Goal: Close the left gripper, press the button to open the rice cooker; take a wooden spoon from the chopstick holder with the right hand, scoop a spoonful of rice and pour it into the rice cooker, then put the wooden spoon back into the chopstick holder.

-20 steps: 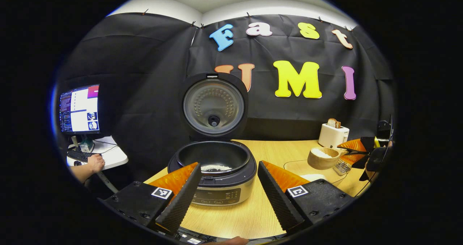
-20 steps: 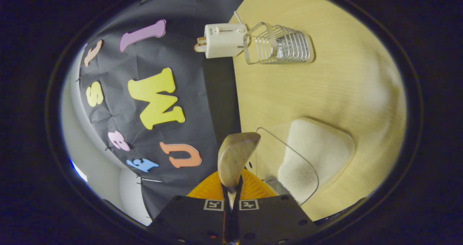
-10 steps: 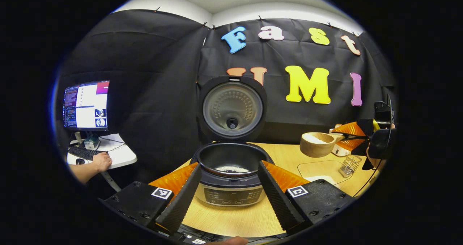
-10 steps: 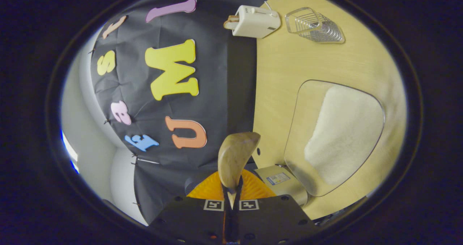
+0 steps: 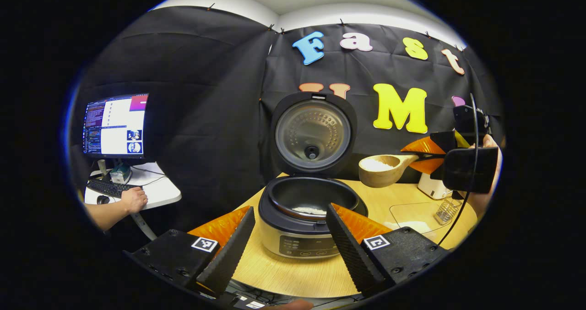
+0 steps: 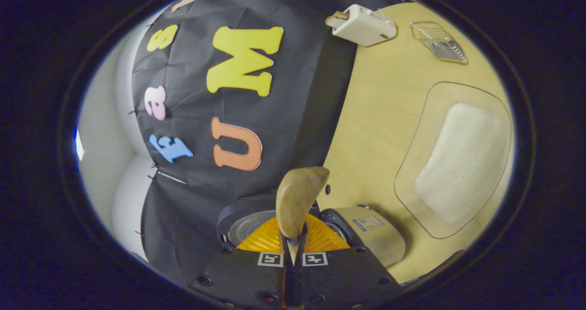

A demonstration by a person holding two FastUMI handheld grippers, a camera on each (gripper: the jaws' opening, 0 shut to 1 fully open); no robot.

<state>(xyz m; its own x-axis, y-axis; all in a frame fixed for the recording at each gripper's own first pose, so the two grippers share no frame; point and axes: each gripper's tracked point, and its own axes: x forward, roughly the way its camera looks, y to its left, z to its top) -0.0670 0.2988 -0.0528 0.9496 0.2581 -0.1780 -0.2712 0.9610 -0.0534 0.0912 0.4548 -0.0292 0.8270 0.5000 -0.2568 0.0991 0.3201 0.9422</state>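
A: Where is the rice cooker, and is it open?

B: In the left gripper view, the round silver and black rice cooker sits on the pale wooden table with its lid standing upright. A small patch of white rice lies in the dark inner pot. The left gripper is low in front of it, fingers spread wide, holding nothing.

A: And the spoon?

B: The right gripper is pressed together on the handle of the deep wooden spoon. The bowl of the spoon carries white rice and hangs in the air to the right of the cooker, higher than the pot's rim and beside the raised lid. In the right gripper view the spoon juts forward between the closed fingers, with the cooker just beyond.

A: What else is on the table?

B: A clear glass tray heaped with white rice, the wire chopstick holder, and a white toaster with bread in it. Farther left, a person's hand rests by a keyboard under a lit monitor.
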